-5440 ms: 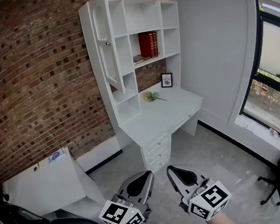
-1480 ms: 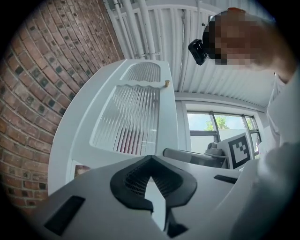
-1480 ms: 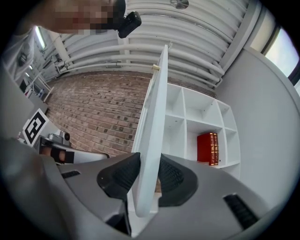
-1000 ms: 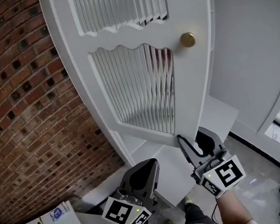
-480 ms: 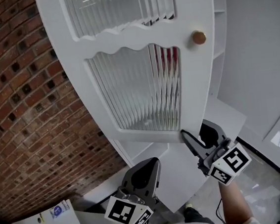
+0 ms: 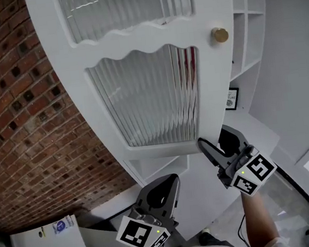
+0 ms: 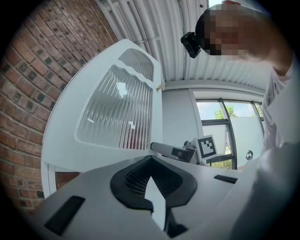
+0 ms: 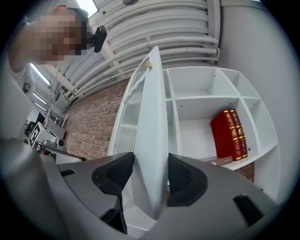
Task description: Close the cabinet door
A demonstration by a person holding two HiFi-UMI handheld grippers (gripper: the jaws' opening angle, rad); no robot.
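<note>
Door edge (image 8: 152, 131) stands inside your right gripper (image 6: 212, 137), whose jaws have just been opening; nudge it shut evenly, unclamped.

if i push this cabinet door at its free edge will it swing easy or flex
Likely swings easily: the cabinet door hangs ajar, its knob edge free. The thick white frame looks stiff, so little flex. The ribbed panes may be glass, so a slam could crack them.
</note>
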